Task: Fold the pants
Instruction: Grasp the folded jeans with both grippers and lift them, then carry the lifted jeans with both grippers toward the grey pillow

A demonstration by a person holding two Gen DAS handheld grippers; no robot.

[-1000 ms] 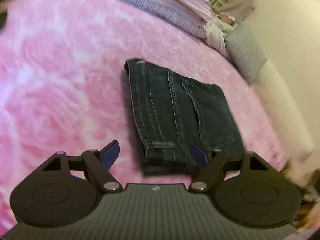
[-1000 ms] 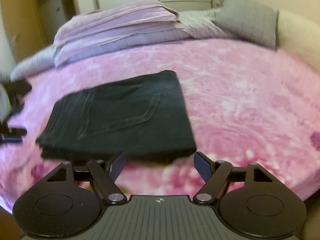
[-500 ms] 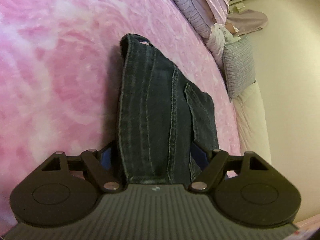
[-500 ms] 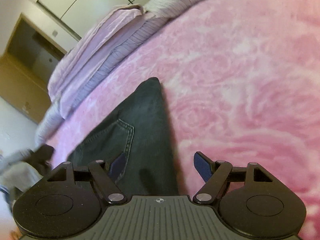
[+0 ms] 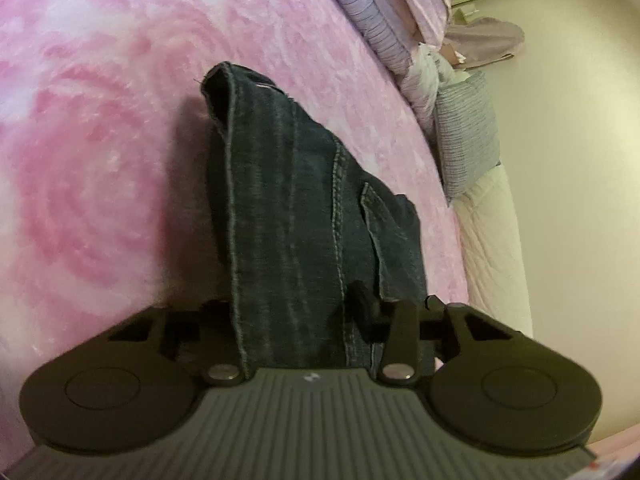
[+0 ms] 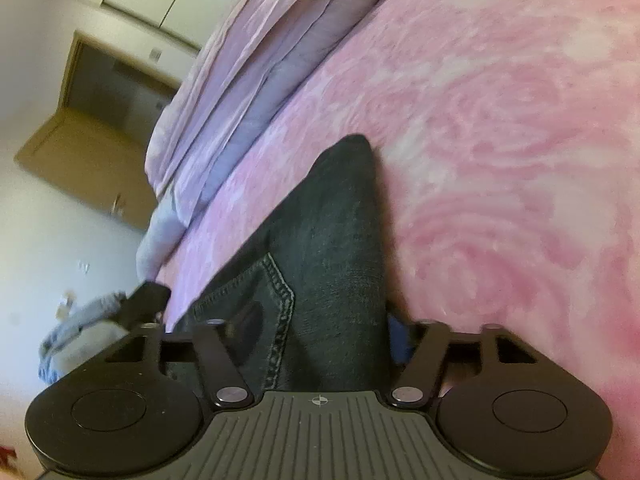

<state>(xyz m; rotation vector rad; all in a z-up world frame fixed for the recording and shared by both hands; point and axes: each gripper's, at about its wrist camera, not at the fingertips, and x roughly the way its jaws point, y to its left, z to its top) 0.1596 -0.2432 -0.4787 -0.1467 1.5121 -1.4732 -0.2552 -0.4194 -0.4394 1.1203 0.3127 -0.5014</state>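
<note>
Dark denim pants [image 5: 296, 216], already folded into a compact bundle, lie on the pink bed [image 5: 100, 128], and I have each near end of the bundle between a set of fingers. My left gripper [image 5: 298, 312] has just been closing: its right finger [image 5: 362, 308] presses into the denim beside a seam, while the other finger is hidden behind the cloth edge, so I judge this a grip on the pants. My right gripper [image 6: 320, 336] has also just been closing with the pants [image 6: 340, 248] between its jaws; the fabric fills the gap from side to side, but I cannot tell from the picture whether the pads truly pinch it.

Holding both ends at once lets me lift the stack without it falling open, either for one more fold or to carry it off; that is my reading.

The left wrist view alone shows the open leg hem at the far end, the long stitched seams, a grey cushion [image 5: 466, 136] and folded lilac bedding [image 5: 384, 20] by the wall. The right wrist view alone shows the back pocket stitching [image 6: 280, 280], a wooden cabinet [image 6: 88, 148], and, low at left, a dark blurred form that may be my other tool.
</note>
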